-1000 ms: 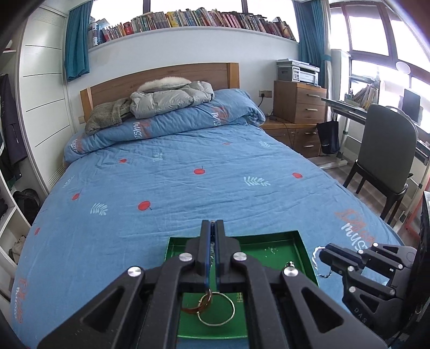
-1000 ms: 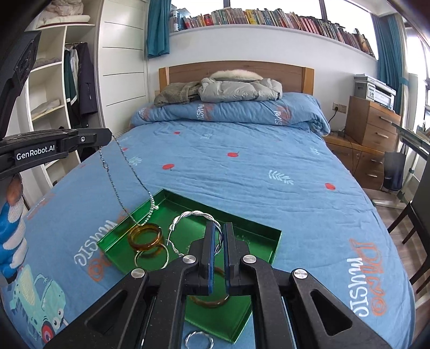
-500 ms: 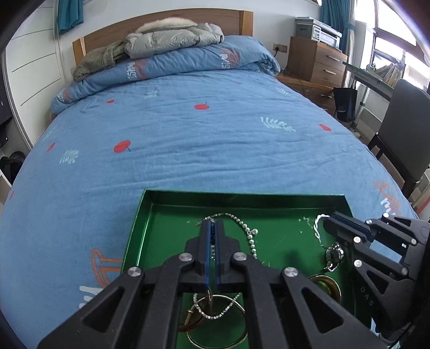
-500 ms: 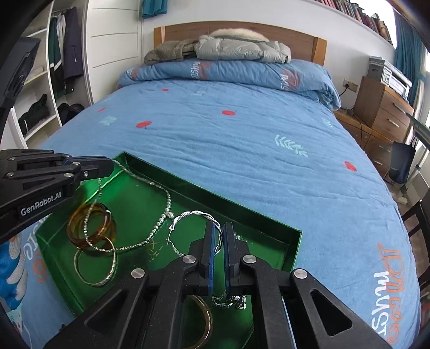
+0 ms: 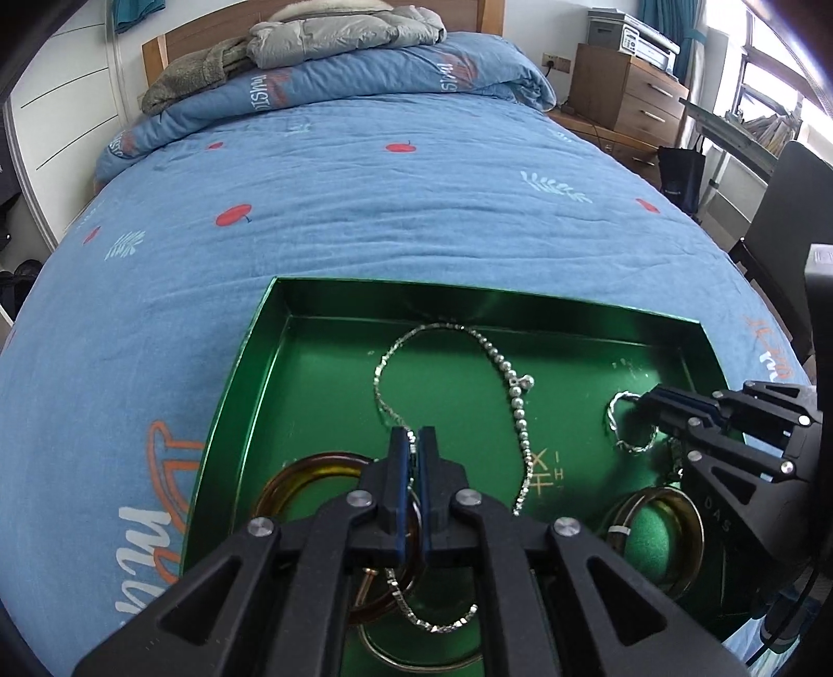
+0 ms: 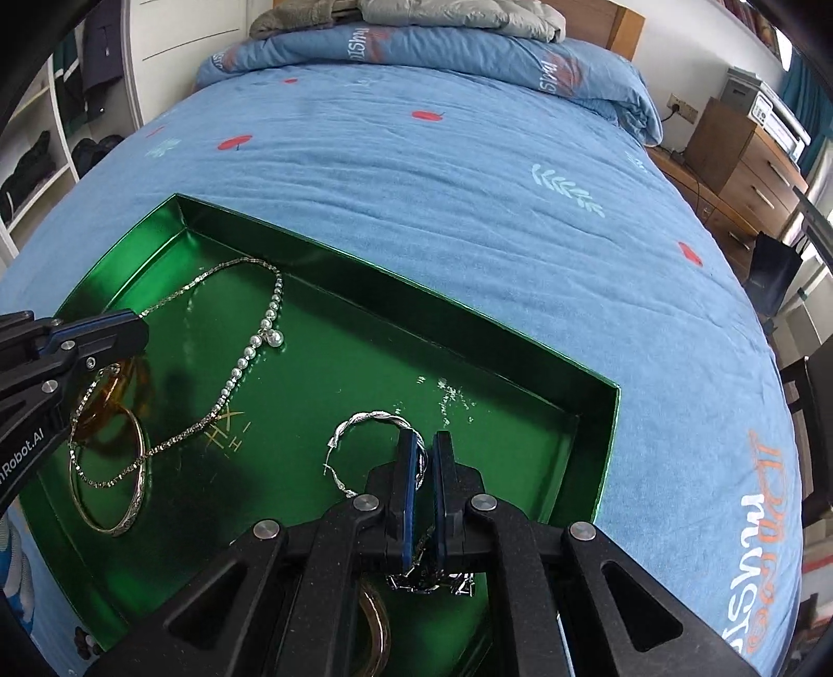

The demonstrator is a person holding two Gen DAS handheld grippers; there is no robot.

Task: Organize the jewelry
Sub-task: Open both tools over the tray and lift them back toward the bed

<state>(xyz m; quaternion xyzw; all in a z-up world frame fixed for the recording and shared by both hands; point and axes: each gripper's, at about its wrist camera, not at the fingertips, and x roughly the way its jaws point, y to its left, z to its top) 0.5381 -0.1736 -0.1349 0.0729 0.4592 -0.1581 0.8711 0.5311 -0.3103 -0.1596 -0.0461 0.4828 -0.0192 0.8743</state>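
Observation:
A green tray [image 5: 244,364] [image 6: 598,468] lies on the blue bed. My left gripper [image 5: 414,442] [image 6: 138,330] is shut on a silver bead necklace [image 5: 515,401] [image 6: 244,354], most of which lies looped on the tray floor. My right gripper [image 6: 423,448] [image 5: 643,403] is shut on a twisted silver hoop [image 6: 369,419] [image 5: 619,416], low in the tray. An amber bangle [image 5: 291,479] [image 6: 112,396] and a gold bangle [image 6: 133,489] lie under the left gripper. Another gold bangle [image 5: 671,541] lies below the right gripper.
The bed's blue cover [image 5: 364,218] spreads beyond the tray, with a folded duvet and jackets [image 5: 338,36] at the headboard. A wooden dresser [image 5: 625,88] and a dark chair [image 5: 786,208] stand to the right. Wardrobe shelves [image 6: 31,151] stand to the left.
Both grippers have dropped toward the tray. The necklace that hung from my left gripper now lies mostly on the tray floor. The hoop in my right gripper has come down to the tray.

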